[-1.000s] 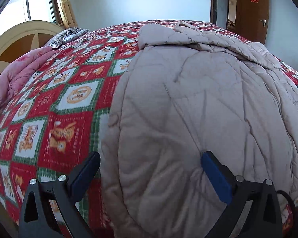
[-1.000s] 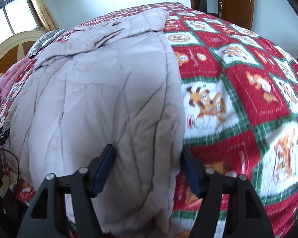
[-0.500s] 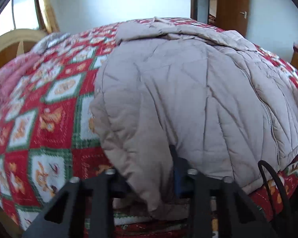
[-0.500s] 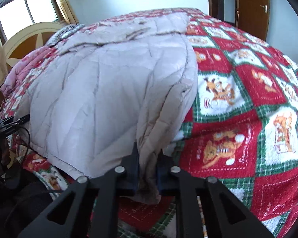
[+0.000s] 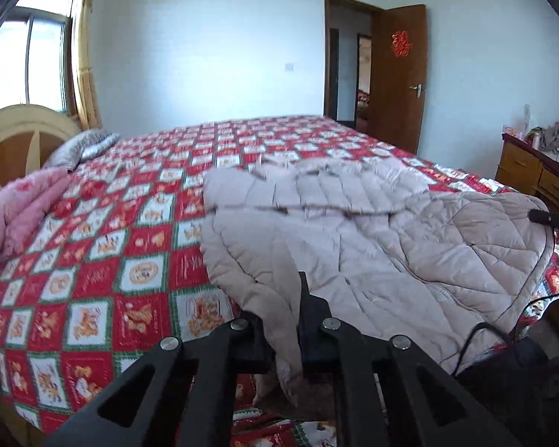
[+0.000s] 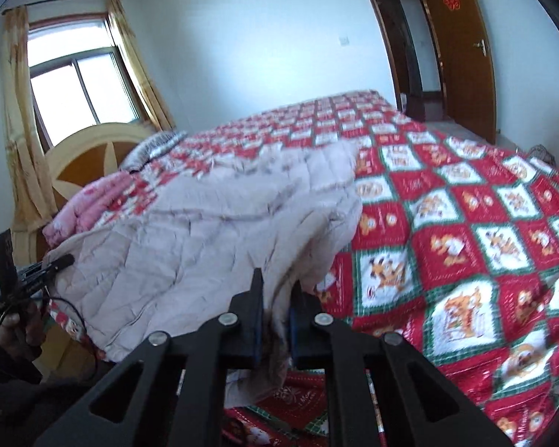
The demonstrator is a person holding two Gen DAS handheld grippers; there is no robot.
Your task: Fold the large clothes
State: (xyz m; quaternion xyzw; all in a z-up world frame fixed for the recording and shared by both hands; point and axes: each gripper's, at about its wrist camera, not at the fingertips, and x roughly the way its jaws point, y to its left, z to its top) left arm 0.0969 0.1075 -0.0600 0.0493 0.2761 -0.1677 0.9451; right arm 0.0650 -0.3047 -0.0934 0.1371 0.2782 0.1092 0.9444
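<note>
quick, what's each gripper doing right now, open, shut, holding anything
Left gripper: shut on the near hem of the beige quilted coat, jaws pinching the fabric.
Right gripper: shut on the same coat's near hem, at its other corner.

A red double-happiness character (image 5: 400, 43) hangs on the brown door (image 5: 398, 111); no other text is readable.

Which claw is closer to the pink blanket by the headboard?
Left. The left claw grips the beige quilted coat on the folded pink blanket's side; the right claw grips the coat's far edge.
</note>
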